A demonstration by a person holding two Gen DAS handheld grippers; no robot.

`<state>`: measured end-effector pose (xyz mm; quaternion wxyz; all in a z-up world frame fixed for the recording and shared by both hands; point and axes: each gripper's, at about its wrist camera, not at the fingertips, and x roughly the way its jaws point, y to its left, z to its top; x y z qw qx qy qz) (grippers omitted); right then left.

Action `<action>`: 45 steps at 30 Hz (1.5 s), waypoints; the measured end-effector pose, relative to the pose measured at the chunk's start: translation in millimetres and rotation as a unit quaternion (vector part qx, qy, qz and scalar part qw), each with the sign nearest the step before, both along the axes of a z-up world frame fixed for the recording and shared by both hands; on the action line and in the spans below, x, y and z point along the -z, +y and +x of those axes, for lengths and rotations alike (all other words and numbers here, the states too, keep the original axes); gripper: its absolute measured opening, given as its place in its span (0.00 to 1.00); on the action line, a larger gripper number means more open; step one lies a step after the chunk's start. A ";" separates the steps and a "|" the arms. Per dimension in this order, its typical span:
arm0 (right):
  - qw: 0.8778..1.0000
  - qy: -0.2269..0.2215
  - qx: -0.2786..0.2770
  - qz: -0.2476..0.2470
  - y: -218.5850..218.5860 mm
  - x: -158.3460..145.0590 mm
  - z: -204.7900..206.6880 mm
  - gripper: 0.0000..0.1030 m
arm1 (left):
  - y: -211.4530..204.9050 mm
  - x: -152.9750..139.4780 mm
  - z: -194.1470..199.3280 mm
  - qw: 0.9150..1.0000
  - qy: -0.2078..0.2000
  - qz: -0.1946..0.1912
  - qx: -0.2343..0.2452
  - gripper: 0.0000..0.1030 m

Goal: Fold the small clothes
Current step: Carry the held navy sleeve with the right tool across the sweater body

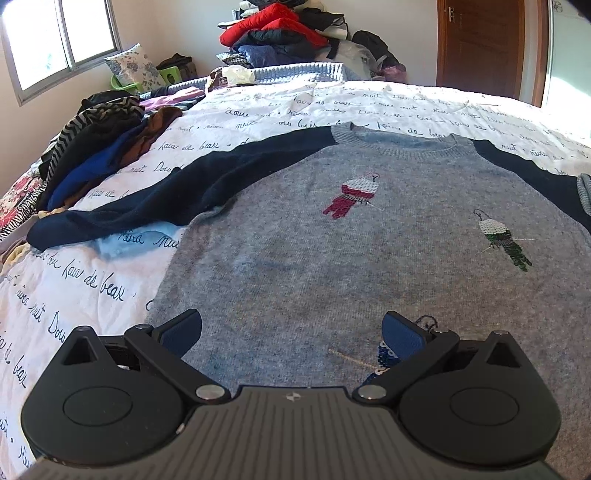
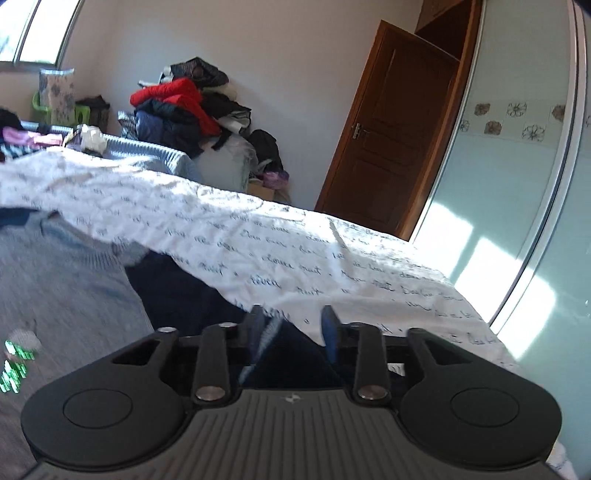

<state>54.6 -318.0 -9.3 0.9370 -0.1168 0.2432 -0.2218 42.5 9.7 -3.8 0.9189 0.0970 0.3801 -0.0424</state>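
Note:
A small grey sweater (image 1: 332, 251) with navy sleeves and sequin birds lies flat, face up, on the bed. Its left sleeve (image 1: 155, 195) stretches out to the left. My left gripper (image 1: 291, 332) is open and empty, just above the sweater's lower front. In the right wrist view the sweater's grey body (image 2: 62, 280) is at the left and its navy right sleeve (image 2: 192, 295) runs under my right gripper (image 2: 293, 325). The right gripper's jaws stand partly open over the sleeve, with sleeve cloth between them; no grip shows.
The bed has a white cover with script writing (image 1: 369, 103). A pile of dark and striped clothes (image 1: 96, 147) lies at the bed's left. More clothes with a red jacket (image 1: 273, 26) are stacked against the far wall. A brown door (image 2: 388, 140) and sliding wardrobe (image 2: 524, 177) stand on the right.

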 end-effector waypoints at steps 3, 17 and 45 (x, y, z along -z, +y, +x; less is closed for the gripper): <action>0.998 0.023 -0.015 -0.054 9.0 17.5 -13.6 0.67 | 0.2 4.3 5.2 1.000 0.014 -0.011 -0.006 1.00; 0.980 0.095 -0.030 -0.174 14.3 66.5 18.6 0.58 | -9.1 4.9 3.8 1.000 0.025 -0.004 -0.005 1.00; 0.952 -0.107 -0.137 0.252 26.1 -59.1 38.3 0.09 | 26.6 -10.7 24.8 0.998 0.000 -0.004 -0.056 1.00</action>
